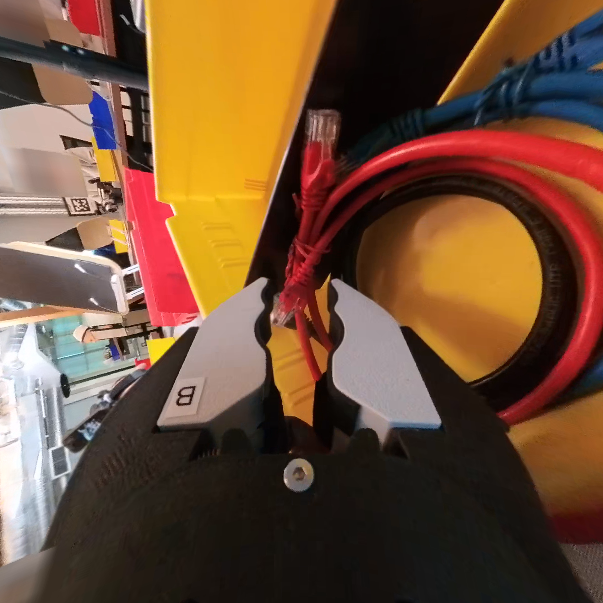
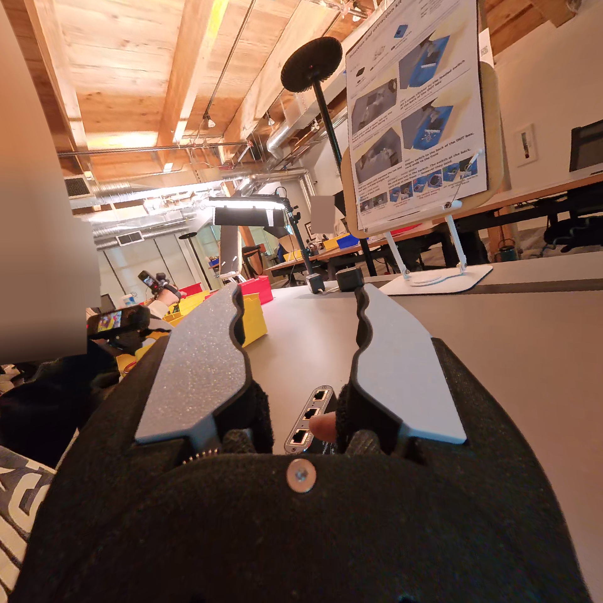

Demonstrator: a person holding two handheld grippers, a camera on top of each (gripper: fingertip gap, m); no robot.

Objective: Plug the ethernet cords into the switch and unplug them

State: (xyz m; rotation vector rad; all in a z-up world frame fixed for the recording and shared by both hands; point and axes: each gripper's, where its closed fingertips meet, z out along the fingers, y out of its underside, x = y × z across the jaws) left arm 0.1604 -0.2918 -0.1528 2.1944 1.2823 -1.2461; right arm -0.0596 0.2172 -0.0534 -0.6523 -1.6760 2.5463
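Observation:
In the left wrist view, a coiled red ethernet cord lies in a yellow bin with a black cord and a blue cord. The red cord's tied section runs between the fingertips of my left gripper, which is open. One clear plug sits by the left finger, and the other plug points away. In the right wrist view, my right gripper is open and empty over the grey table. The black switch shows below the finger bases, with three ports and a fingertip on it.
A second yellow bin and a red bin stand next to the cord bin. On the table are yellow bins, a red bin, two small black cubes and an instruction sheet on a white stand. Across from one pair of fingers to the other is roughly 55 cm.

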